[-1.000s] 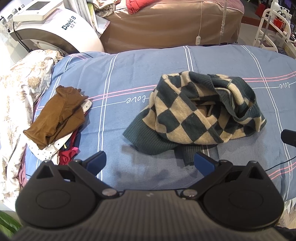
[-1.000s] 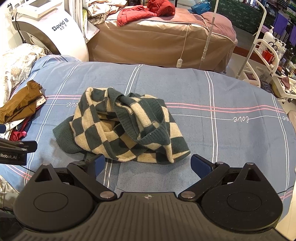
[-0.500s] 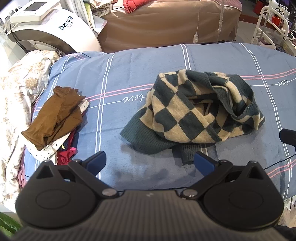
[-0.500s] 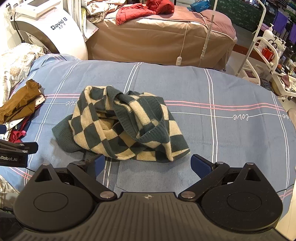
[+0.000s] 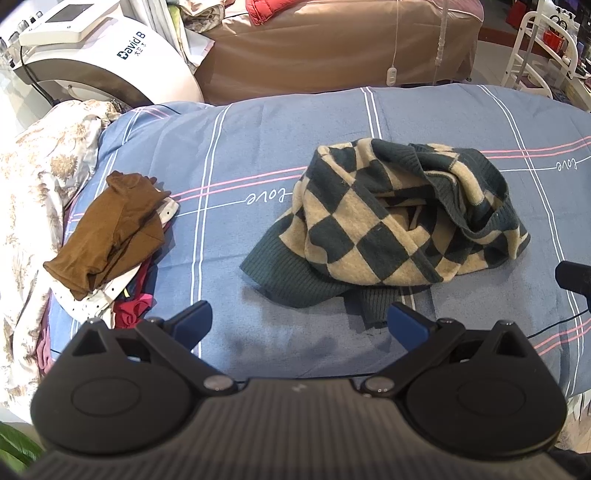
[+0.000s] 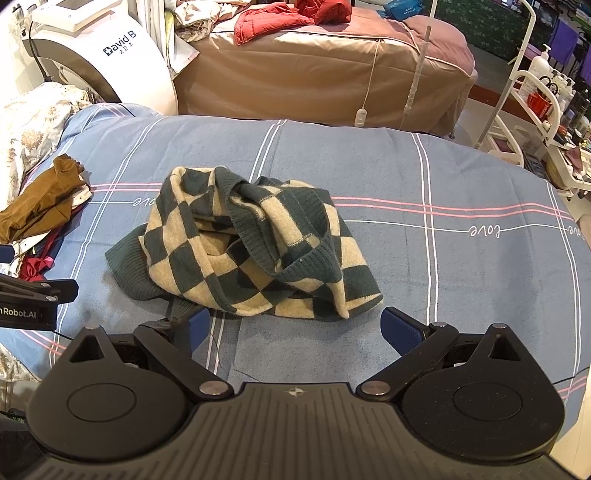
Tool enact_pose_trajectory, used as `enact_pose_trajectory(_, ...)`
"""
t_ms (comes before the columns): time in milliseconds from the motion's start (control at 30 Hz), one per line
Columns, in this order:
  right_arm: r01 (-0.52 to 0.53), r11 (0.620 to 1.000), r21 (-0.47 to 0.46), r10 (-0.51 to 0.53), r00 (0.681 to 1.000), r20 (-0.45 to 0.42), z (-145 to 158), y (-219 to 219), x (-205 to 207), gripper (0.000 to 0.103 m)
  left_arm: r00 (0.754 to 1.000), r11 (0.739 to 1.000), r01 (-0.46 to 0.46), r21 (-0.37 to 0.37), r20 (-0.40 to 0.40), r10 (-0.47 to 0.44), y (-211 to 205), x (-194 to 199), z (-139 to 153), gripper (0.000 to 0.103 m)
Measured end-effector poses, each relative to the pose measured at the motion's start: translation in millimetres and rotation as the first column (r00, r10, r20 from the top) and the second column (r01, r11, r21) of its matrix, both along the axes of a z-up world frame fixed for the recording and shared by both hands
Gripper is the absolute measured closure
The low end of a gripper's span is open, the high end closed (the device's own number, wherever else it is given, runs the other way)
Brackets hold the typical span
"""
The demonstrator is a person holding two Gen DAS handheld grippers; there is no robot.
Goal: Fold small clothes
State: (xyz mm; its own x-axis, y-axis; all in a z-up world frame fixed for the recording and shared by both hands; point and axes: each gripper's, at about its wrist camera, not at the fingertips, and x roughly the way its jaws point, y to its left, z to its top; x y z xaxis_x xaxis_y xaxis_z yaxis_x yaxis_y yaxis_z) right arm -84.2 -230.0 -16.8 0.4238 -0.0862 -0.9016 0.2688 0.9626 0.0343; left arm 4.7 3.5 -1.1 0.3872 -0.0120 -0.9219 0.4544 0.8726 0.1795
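Checkered sweater (image 5: pixel 391 225), dark green w/ cream squares, lies crumpled in a heap on the blue striped bedsheet (image 5: pixel 258 147), centre-right of the left wrist view and centre-left of the right wrist view (image 6: pixel 251 251); ribbed green hem sticks out at its lower left edge. Left gripper (image 5: pixel 299 325) at bottom centre of its frame, jaws spread wide, nothing between them, blue pads hovering just short of the sweater's near edge. Right gripper (image 6: pixel 295 328) likewise wide open and holding nothing, its left pad close to the ribbed hem, right pad over bare sheet. Part of the left gripper also shows at the left edge of the right wrist view. Brown garment (image 5: pixel 107 232) sits atop a small pile of white and red clothes at mid-left of the frame, well apart from the sweater. Floral quilt (image 5: pixel 33 177) along the left edge. White machine (image 5: pixel 96 62) marked "David B" in upper left, tan-covered bed (image 6: pixel 321 74) across the top w/ red clothing (image 6: pixel 280 18) on it. White trolley (image 6: pixel 535 110) at upper right.
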Motion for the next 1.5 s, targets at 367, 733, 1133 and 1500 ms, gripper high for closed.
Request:
enact_pose_trajectory(367, -0.004, 1.000, 0.005, 0.004, 1.000, -0.005, -0.1, -1.1, 0.8, 0.000, 1.000, 1.000, 0.012, 0.006, -0.005, -0.011, -4.5, -1.0, -2.1, 0.000)
enact_pose_trajectory(733, -0.008, 1.000, 0.012, 0.008, 1.000, -0.005, -1.4, -3.0, 0.3, 0.000, 1.000, 1.000, 0.011, 0.007, -0.007, -0.011, -5.7, -1.6, -1.5, 0.000)
enact_pose_trajectory(1133, -0.018, 1.000, 0.025, 0.018, 1.000, -0.003, -5.5, -9.4, -1.5, 0.000, 1.000, 1.000, 0.002, 0.018, -0.011, -0.002, -12.3, -6.1, -1.7, 0.000)
enact_pose_trajectory(1500, -0.083, 0.994, 0.068, 0.080, 0.996, 0.042, -12.8, -25.5, -5.6, 0.000, 1.000, 0.999, 0.025, 0.023, -0.003, -0.025, -32.1, -13.4, -11.4, 0.000)
